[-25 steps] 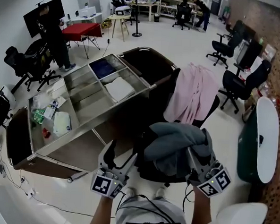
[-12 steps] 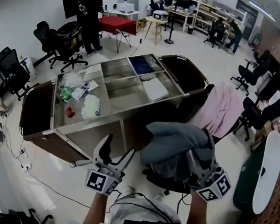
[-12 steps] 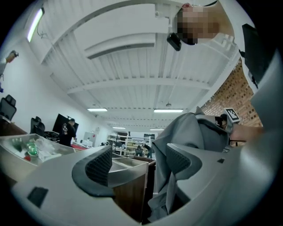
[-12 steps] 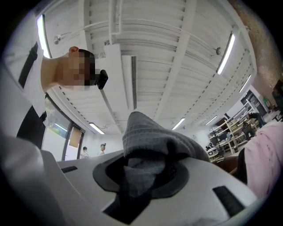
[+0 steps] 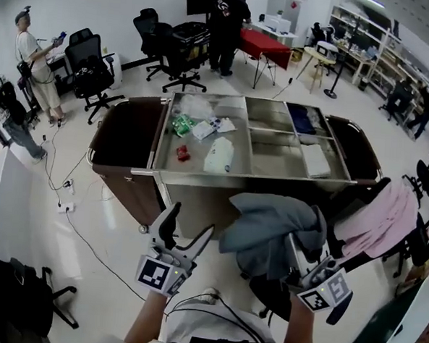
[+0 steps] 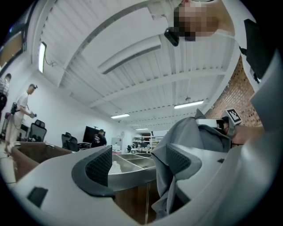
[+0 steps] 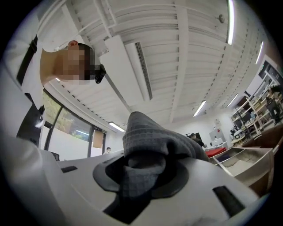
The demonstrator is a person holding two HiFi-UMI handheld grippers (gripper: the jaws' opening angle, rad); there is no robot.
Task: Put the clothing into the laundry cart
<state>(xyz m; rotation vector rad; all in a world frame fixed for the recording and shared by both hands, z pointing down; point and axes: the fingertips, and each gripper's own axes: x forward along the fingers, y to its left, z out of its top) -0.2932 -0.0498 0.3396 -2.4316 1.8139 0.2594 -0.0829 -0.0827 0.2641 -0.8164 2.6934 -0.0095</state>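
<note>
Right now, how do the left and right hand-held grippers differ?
The left hand-held gripper has its jaws apart, gripping nothing; the right hand-held gripper is shut on the grey garment. The left stands bare; the right is partly covered by draped cloth. Both are held near the laundry cart.

- room's evenly bright, all lit from ceiling strip lights (image 7: 229,22); nothing dim anywhere
- pale floor (image 5: 121,219) picks up a soft sheen; shadows under the laundry cart (image 5: 200,175) stay faint
- heavy fisheye in every view; straight edges bow, and both gripper views go black at the corners
- stuff right against the lens goes soft; the grey garment (image 7: 146,132) still shows its weave
</note>
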